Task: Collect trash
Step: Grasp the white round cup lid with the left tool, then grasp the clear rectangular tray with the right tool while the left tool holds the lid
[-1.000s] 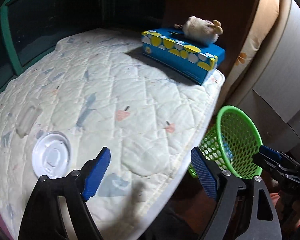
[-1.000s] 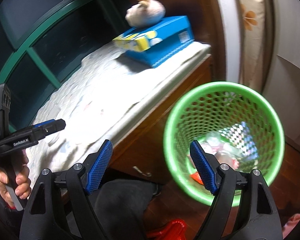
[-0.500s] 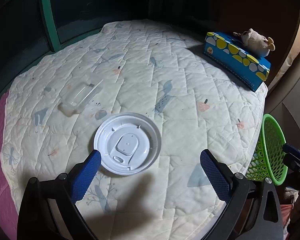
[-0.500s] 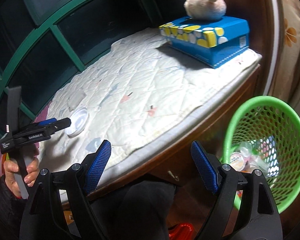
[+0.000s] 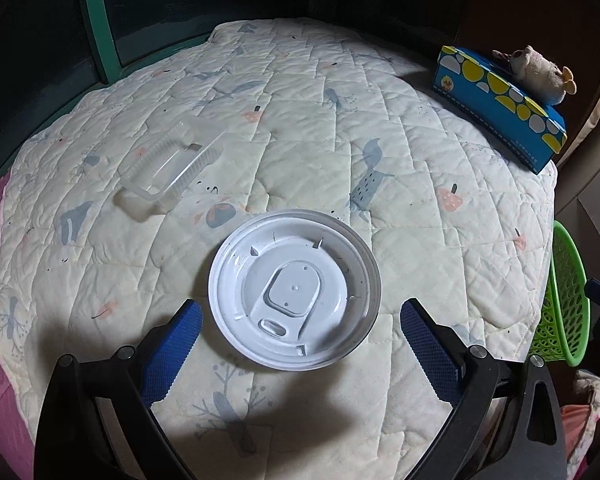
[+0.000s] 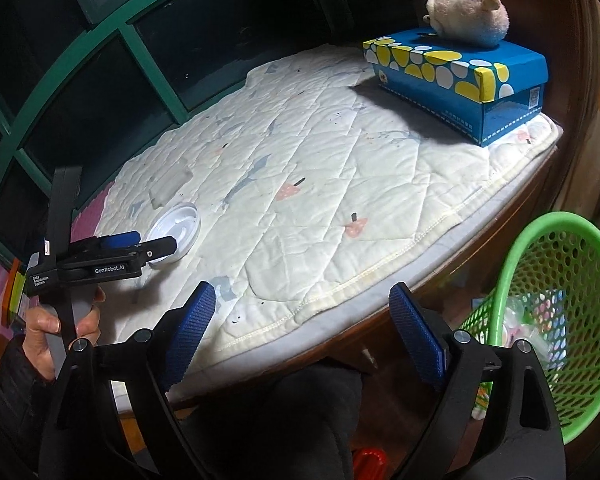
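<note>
The white plastic lid (image 5: 294,290) lies flat on the quilted mat (image 5: 380,152), low in the middle of my left view. My left claw (image 5: 298,350) hangs just above its near edge, jaws spread wide, having just opened, nothing gripped. Up and left of the lid sits a clear plastic tray (image 5: 170,164). My right claw (image 6: 298,340) has just been opening too and holds nothing. The green basket (image 6: 556,316), with trash inside, stands at lower right of the right view. A blue tissue box (image 6: 456,80) sits upper right.
</note>
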`<state>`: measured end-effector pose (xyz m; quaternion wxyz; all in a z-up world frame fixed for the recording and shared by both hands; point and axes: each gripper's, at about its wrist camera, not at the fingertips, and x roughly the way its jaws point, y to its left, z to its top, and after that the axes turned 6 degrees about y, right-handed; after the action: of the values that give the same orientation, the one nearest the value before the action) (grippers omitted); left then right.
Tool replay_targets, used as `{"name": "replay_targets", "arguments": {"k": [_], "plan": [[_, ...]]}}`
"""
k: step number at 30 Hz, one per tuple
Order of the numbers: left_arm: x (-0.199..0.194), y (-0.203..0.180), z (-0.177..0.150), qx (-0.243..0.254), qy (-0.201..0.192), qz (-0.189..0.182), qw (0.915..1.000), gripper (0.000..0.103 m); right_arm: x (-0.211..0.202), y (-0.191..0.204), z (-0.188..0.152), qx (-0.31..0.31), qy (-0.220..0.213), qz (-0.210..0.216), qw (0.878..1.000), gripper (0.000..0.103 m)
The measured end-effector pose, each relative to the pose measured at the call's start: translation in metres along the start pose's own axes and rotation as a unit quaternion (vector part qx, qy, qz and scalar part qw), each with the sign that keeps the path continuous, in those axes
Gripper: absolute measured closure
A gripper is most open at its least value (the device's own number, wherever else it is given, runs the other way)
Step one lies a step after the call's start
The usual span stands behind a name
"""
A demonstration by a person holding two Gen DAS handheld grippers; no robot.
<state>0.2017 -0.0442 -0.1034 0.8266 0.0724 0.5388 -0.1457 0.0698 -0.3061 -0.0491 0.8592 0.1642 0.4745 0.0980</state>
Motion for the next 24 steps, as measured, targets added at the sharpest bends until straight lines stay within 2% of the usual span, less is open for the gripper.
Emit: {"name": "replay_targets", "arguments": {"k": [8,21,24], "plan": [[0.011,0.002,0.004,0.01,0.006,0.015,0.9998,0.007,0.011,0.01,0.003,-0.014,0.01,0.006,1.0,0.014],[0.019,0.001,0.008,0.01,0.006,0.01,0.9999,0.007,0.016,0.018,0.006,-0.025,0.014,0.007,1.0,0.014],[0.018,0.002,0.007,0.007,-0.001,0.008,0.9999,0.01,0.017,0.018,0.006,-0.026,0.015,0.006,1.0,0.014]]}}
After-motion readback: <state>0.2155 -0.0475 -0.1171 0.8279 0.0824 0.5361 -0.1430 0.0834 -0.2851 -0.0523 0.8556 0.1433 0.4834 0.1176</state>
